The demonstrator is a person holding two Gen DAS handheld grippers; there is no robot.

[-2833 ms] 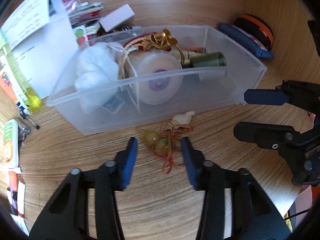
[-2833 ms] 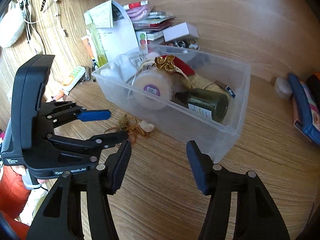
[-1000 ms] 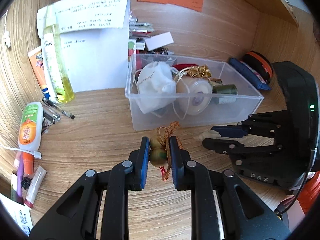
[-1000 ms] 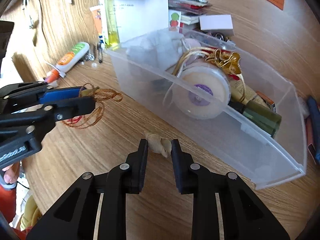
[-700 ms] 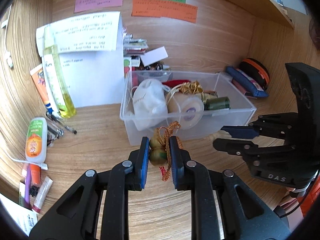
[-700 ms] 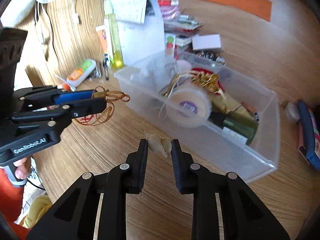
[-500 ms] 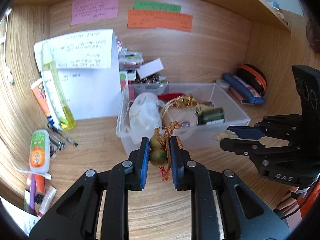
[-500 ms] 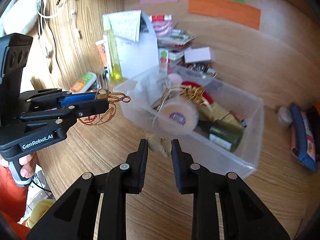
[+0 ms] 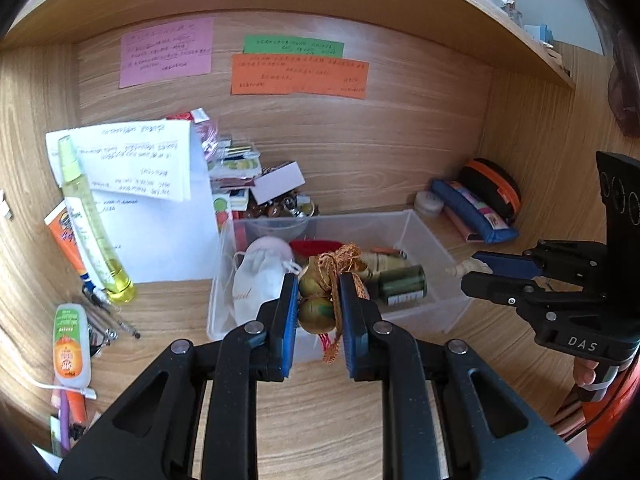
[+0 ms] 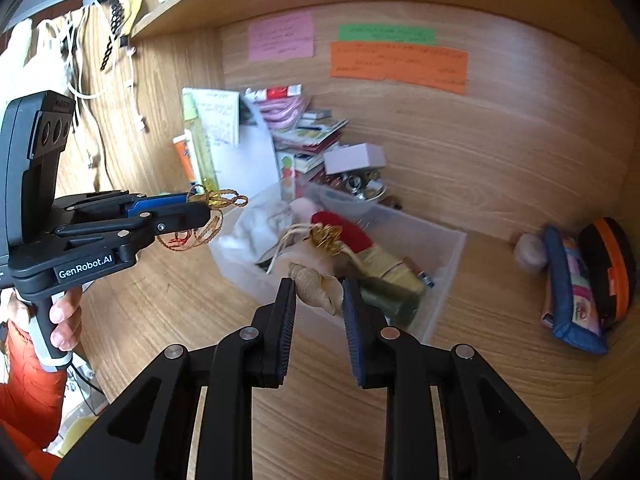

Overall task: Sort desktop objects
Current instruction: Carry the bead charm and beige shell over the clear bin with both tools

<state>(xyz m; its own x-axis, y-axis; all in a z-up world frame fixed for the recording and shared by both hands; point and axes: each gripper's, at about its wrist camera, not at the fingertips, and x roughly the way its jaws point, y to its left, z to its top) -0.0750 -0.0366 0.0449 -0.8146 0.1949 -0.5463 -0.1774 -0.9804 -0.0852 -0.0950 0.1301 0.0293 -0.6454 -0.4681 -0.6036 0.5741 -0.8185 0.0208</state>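
Left wrist view: my left gripper has its fingers pinching the gourd charm, two small glossy gourds stacked one above the other, with gold cord looped on top and a red-gold tassel hanging below. It's held in the air, in front of the clear bin on the bench.

Right wrist view: my right gripper has its fingers clamped on the seashell, pale, ridged, pointed at one end, also airborne on the near side of the bin.

Handling read, gourd charm: light, hard, round and slick. Pads sit on the curved flanks, so it could roll or pop out if I ease off unevenly. Cord and tassel are limp and can snag on the bin rim or on the gold ribbon already inside. Best hold is where I am, across both bulbs, not by the cord.

Seashell: very light, rigid, probably brittle at the tip and lip. Grip is across the fat middle, which looks right; keep squeeze modest, ridges give friction.

Bin is already crowded: white pouch, green bottle, a round tub partly hidden. Free floor looks to be toward the right end. Low drop is fine for both; shell is likely the one to chip.
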